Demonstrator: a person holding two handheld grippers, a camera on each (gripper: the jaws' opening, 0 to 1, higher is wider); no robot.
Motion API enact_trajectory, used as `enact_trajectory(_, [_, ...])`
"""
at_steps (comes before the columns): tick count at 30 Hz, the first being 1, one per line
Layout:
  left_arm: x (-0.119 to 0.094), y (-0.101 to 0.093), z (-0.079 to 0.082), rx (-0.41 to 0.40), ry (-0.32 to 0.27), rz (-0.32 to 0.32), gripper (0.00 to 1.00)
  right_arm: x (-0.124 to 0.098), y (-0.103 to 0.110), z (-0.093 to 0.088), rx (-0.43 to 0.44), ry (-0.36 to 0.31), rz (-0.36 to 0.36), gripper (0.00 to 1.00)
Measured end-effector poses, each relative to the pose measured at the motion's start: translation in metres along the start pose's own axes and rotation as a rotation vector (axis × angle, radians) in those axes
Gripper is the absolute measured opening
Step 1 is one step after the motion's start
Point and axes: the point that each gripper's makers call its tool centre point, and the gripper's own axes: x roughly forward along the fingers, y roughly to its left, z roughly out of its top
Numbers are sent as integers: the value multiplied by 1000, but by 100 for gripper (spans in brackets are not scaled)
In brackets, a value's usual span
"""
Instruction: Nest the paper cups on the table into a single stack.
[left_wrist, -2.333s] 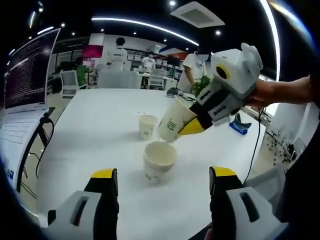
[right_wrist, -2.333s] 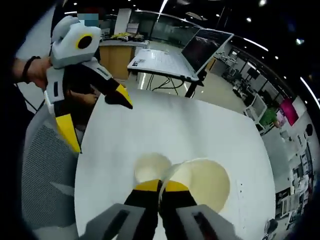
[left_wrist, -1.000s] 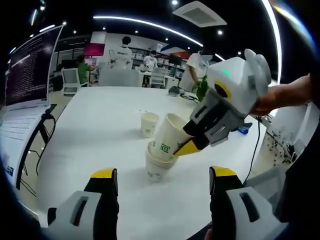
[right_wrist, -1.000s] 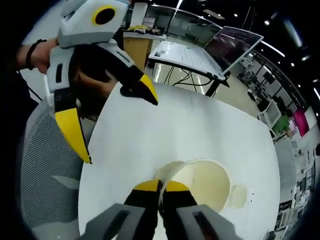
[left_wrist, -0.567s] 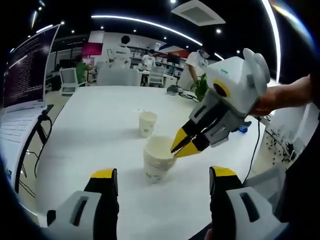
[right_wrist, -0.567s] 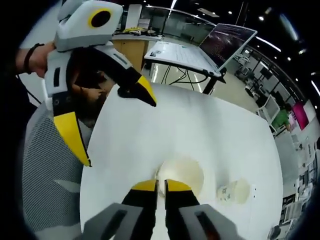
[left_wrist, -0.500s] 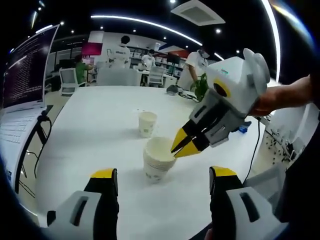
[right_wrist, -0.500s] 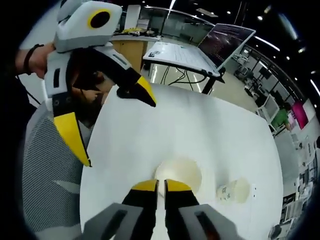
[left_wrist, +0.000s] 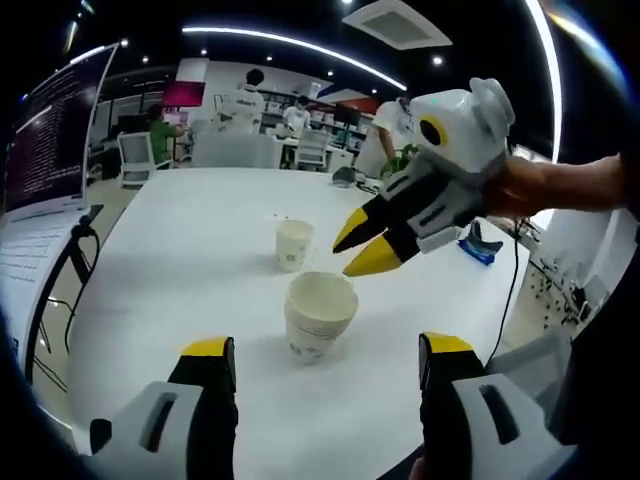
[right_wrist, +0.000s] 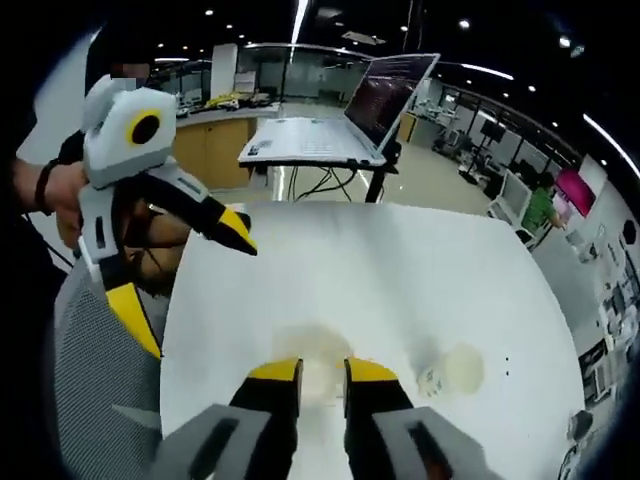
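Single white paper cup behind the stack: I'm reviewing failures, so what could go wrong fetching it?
1. The single white paper cup stands alone and light; a jaw could tip it.
2. The right gripper hovers open just above the nested stack of paper cups and might knock it on its way.

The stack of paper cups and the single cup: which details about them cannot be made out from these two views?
- Stack of cups: the number of nested cups is too small to count in the left gripper view; in the right gripper view it is blurred and partly behind the right tongs.
- Single cup: its print is too small to read; in the right gripper view it is blurred.
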Motion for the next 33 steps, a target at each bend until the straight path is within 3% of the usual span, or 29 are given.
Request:
enact_trajectory(6, [0,2,0,-5,3,3,73,1,-42,-11,103,-2,-78,28])
enact_trajectory(11, [1,5,-3,-9,11,11,72,7,-68,-24,116,32,-124,31])
enact_trajectory(17, [2,6,-7,5,40,16,73,34,-101,-39,158,38,-140,33])
enact_trajectory(24, [1,11,-6,-10,31,39,73,65,-110,-42,144,53,-106,34])
enact_trajectory(27, [1,14,-4,-19,19,50,73,73,-112,-40,134,61,-99,34])
enact_trajectory(33, [3,13,-2,-24,17,54,73,83,-120,-52,119,100,-82,34])
